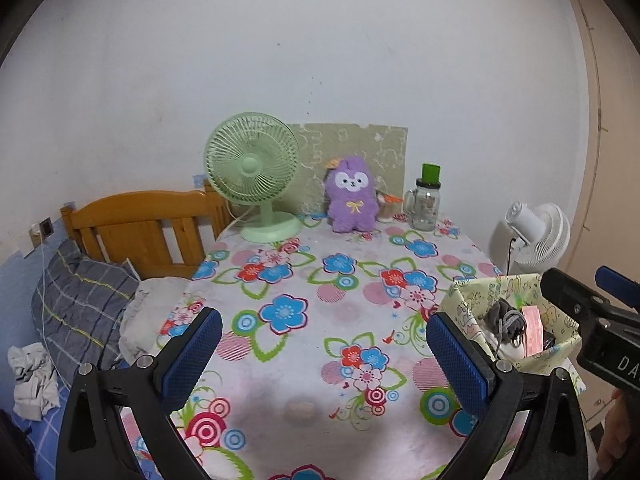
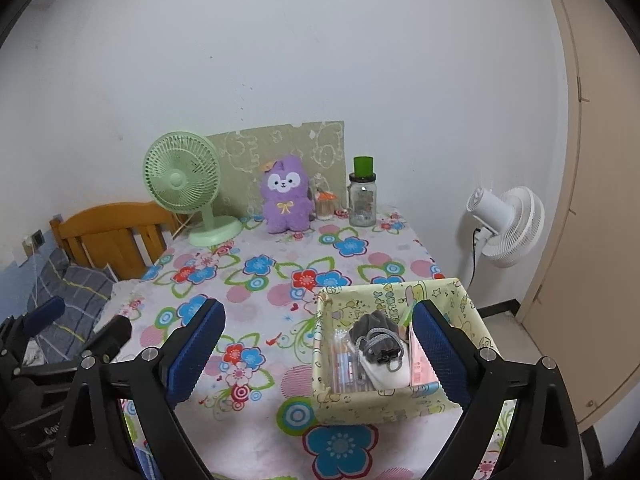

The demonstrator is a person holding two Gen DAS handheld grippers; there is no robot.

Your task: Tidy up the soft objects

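Left gripper point(image 1: 324, 356) and right gripper point(image 2: 318, 354) – jaws wide apart, nothing held – hover above the table point(image 2: 256, 280). The plush point(image 2: 285, 194) stands upright at the far edge, between fan point(image 2: 182, 176) and jar point(image 2: 362, 198). The basket point(image 2: 400, 402) sits near right.

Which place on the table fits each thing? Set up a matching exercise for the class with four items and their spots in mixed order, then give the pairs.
Things:
1. green desk fan
2. purple plush toy
3. glass jar with green lid
4. fabric storage box

Places:
A. near right part of the table, holding a grey pouch
B. far left, beside the bed headboard
C. far right, against the wall
D. far middle, leaning on the patterned board

Pairs: 1-B, 2-D, 3-C, 4-A
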